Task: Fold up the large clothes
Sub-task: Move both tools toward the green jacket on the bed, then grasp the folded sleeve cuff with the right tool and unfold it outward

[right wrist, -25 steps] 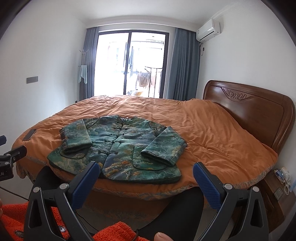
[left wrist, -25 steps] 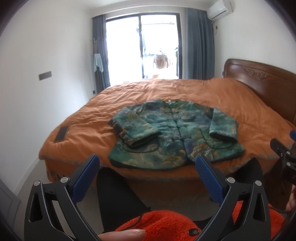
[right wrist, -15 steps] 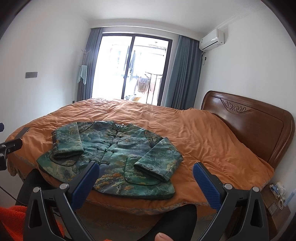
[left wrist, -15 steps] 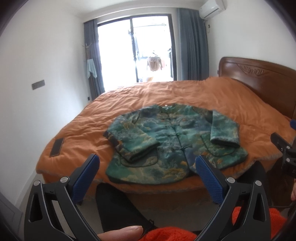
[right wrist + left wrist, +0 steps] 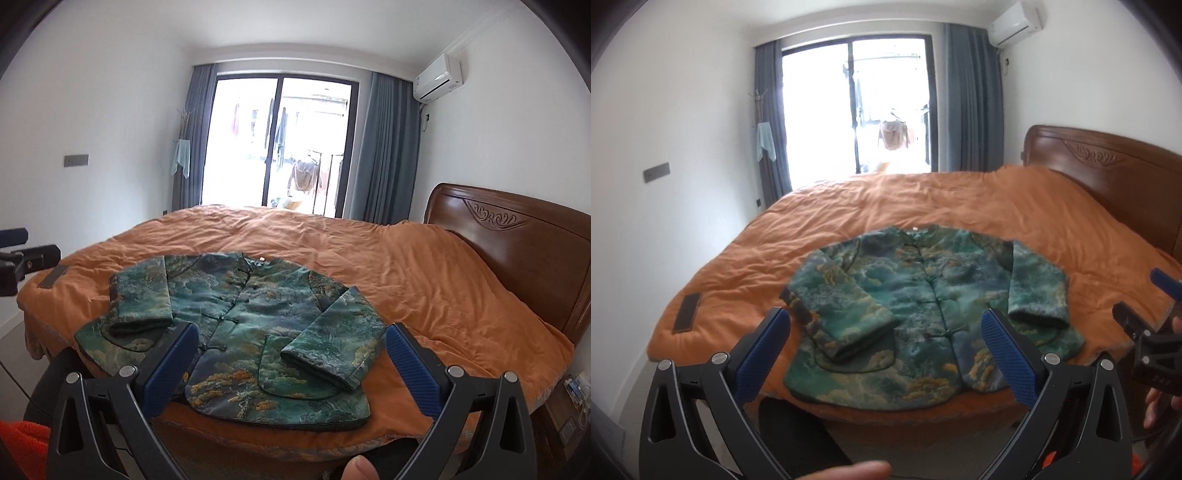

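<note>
A green patterned padded jacket lies flat, front up and buttoned, near the front edge of the orange bed. Both sleeves are folded in over the body. It also shows in the right wrist view. My left gripper is open and empty, held in the air in front of the jacket's hem. My right gripper is open and empty, also short of the hem. Each gripper shows at the edge of the other's view: the right gripper and the left gripper.
A dark flat phone-like object lies on the bed's left corner. A wooden headboard stands at the right. A nightstand with small items is at the far right. White walls and a glass balcony door lie behind.
Both grippers have risen and moved closer to the bed, so the jacket looks larger and lower in view. Both stay open. The jacket has not moved.
</note>
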`<state>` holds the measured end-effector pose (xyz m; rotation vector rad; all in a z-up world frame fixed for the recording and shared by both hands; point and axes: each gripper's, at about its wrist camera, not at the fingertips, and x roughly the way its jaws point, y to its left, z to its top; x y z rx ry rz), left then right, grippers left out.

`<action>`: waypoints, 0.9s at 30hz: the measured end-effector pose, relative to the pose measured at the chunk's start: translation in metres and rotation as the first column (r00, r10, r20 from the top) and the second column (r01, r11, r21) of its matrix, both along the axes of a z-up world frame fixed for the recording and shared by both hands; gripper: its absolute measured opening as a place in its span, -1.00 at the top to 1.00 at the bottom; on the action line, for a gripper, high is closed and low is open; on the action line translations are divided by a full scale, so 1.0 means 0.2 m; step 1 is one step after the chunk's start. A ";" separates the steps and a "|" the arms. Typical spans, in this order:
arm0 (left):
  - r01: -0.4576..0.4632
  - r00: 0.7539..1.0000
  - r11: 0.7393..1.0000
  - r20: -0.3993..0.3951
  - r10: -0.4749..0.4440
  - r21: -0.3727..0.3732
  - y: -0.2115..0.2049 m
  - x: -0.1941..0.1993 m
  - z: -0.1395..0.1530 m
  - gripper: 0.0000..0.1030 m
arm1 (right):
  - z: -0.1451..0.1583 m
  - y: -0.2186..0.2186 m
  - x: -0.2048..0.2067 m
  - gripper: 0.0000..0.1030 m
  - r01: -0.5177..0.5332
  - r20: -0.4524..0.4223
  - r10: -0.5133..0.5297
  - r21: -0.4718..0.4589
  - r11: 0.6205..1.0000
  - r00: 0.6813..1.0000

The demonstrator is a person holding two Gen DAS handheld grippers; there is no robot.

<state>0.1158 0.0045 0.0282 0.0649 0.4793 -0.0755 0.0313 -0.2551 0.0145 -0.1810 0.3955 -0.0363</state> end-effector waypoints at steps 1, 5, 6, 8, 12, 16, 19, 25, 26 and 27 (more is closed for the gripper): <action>-0.008 1.000 1.000 -0.005 0.008 0.005 -0.01 0.03 -0.01 -0.99 | -0.03 -0.01 0.03 -1.00 0.010 -0.020 -0.010 -0.010 1.000 1.000; -0.005 0.999 1.000 -0.049 0.006 0.016 -0.02 0.14 -0.08 -0.99 | -0.12 -0.06 0.19 -1.00 0.074 -0.130 -0.074 0.001 0.997 0.989; -0.004 0.998 1.000 -0.062 0.005 0.017 -0.02 0.16 -0.09 -0.99 | -0.14 -0.08 0.23 -1.00 0.096 -0.153 -0.096 -0.007 0.995 0.984; 0.002 0.997 1.000 -0.081 -0.002 0.008 -0.02 0.21 -0.12 -0.99 | -0.18 -0.09 0.29 -1.00 0.123 -0.165 -0.126 -0.030 0.992 0.978; 0.031 0.993 0.999 -0.118 -0.032 -0.014 -0.03 0.32 -0.16 -0.99 | -0.22 -0.09 0.39 -1.00 0.112 -0.161 -0.128 -0.105 0.988 0.979; 0.059 0.990 0.998 -0.131 -0.058 0.003 -0.06 0.45 -0.19 -0.99 | -0.29 -0.10 0.55 -1.00 0.059 -0.216 -0.087 -0.136 0.989 0.972; 0.083 0.986 0.997 -0.147 -0.082 -0.002 -0.07 0.54 -0.21 -0.99 | -0.39 -0.13 0.69 -1.00 -0.040 -0.276 -0.001 -0.144 0.989 0.961; 0.071 0.975 0.997 -0.210 -0.075 -0.027 -0.07 0.67 -0.33 -0.99 | -0.65 -0.28 0.94 -0.99 -0.254 -0.439 0.180 -0.117 0.960 0.880; 0.066 0.970 0.997 -0.230 -0.071 -0.030 -0.07 0.69 -0.36 -0.99 | -0.69 -0.30 0.98 -0.99 -0.272 -0.470 0.184 -0.126 0.954 0.864; 0.062 0.966 0.998 -0.250 -0.068 -0.033 -0.08 0.71 -0.39 -0.99 | -0.73 -0.31 1.02 -0.99 -0.289 -0.499 0.189 -0.130 0.949 0.845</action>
